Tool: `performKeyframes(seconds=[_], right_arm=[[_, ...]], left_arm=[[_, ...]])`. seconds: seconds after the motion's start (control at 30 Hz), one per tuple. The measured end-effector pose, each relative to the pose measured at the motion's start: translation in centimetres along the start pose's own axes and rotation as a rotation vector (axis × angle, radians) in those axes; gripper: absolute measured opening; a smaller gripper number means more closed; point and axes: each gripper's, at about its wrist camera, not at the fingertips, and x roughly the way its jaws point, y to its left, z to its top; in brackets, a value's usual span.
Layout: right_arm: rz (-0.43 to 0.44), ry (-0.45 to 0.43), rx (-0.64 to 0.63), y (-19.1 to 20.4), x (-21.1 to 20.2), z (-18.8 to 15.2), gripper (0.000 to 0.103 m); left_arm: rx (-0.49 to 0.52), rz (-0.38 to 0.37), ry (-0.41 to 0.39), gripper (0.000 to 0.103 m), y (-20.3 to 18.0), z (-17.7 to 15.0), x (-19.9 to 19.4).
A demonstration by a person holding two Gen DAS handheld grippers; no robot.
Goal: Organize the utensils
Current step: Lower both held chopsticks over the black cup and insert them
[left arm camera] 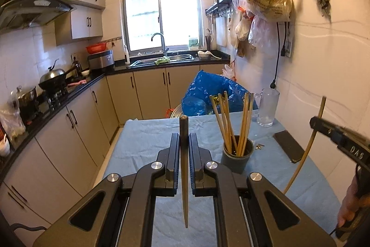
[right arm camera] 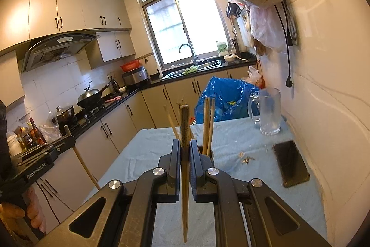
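In the left wrist view my left gripper (left arm camera: 184, 136) is shut on a dark wooden chopstick (left arm camera: 184, 189) that runs along the jaws and pokes out past the tips. Just to its right a grey cup (left arm camera: 238, 157) holds several chopsticks upright. My right gripper (left arm camera: 315, 122) reaches in from the right edge, shut on a pale chopstick (left arm camera: 305, 154). In the right wrist view the right gripper (right arm camera: 185, 141) clamps that chopstick (right arm camera: 185, 117) directly in front of the cup (right arm camera: 209, 155), which it mostly hides. The left gripper (right arm camera: 69, 137) with its chopstick (right arm camera: 85, 168) is at the left.
The table (left arm camera: 143, 142) has a blue cloth. A black phone (right arm camera: 291, 163) and a glass mug (right arm camera: 268, 111) lie near the right wall, with small scraps (right arm camera: 247, 159) between. A blue plastic bag (left arm camera: 208, 94) sits beyond the far edge. Kitchen cabinets line the left.
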Motion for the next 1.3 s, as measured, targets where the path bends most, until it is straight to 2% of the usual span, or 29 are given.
performKeyframes(seconds=[0.33, 0.9, 1.07, 1.3], right_arm=[[0.008, -0.010, -0.022, 0.2, 1.9, 1.4, 0.007], [0.017, -0.016, 0.006, -0.9, 4.2, 2.8, 0.007], [0.028, -0.029, 0.021, -1.0, 4.4, 3.5, 0.007], [0.045, -0.075, 0.029, -1.1, 5.4, 5.7, 0.007]], left_arm=[[0.048, 0.000, 0.043, 0.007, -0.9, 0.6, 3.2], [0.018, -0.022, 0.074, 0.007, -0.2, 1.2, 6.0], [-0.012, -0.064, 0.074, 0.007, -0.1, 1.9, 6.3], [-0.087, -0.151, -0.012, 0.007, 0.5, 5.6, 5.0]])
